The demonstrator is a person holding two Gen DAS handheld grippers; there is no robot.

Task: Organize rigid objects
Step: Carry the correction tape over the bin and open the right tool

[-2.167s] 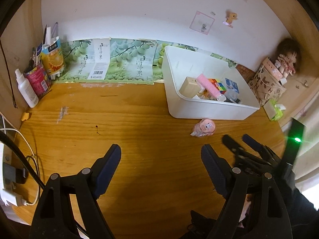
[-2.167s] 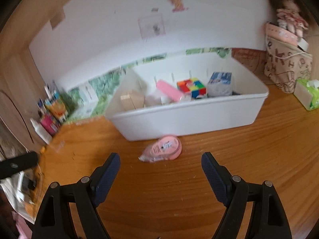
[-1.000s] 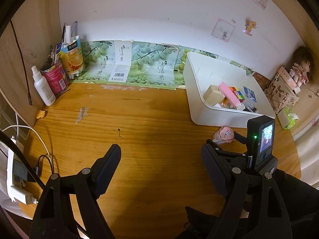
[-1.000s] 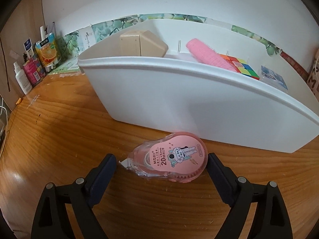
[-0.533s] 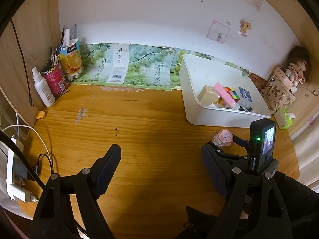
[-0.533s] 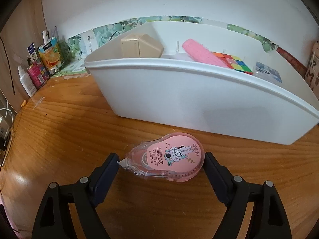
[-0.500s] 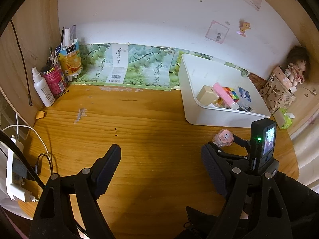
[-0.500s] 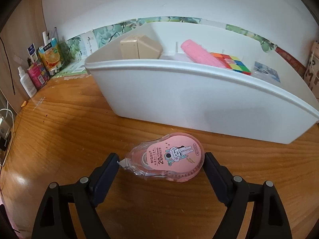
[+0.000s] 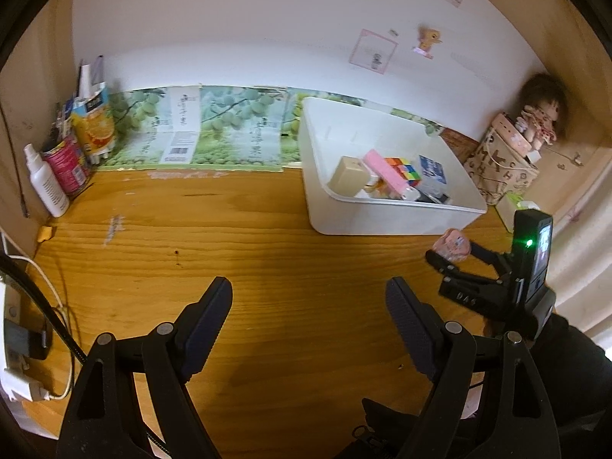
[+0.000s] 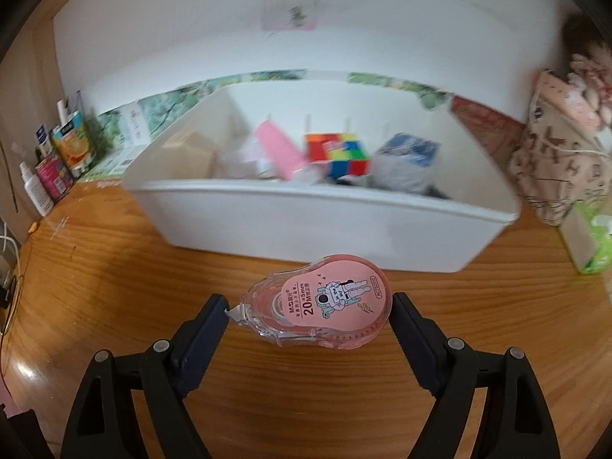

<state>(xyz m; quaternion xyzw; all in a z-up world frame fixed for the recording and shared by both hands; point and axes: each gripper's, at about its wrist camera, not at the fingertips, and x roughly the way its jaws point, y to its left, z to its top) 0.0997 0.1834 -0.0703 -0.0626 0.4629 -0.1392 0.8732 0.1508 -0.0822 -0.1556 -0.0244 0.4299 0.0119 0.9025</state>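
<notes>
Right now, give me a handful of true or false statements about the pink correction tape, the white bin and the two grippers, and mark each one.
1. The pink correction tape is between the right gripper's fingers. True.
2. The correction tape already lies inside the white bin. False: it is in front of the bin's near wall, outside it.
3. The left gripper holds a wooden block. False: it is open with nothing between its fingers; the wooden block sits in the bin.
4. A colourful puzzle cube is in the bin. True.
5. A white spray bottle stands at the desk's far left. True.
</notes>
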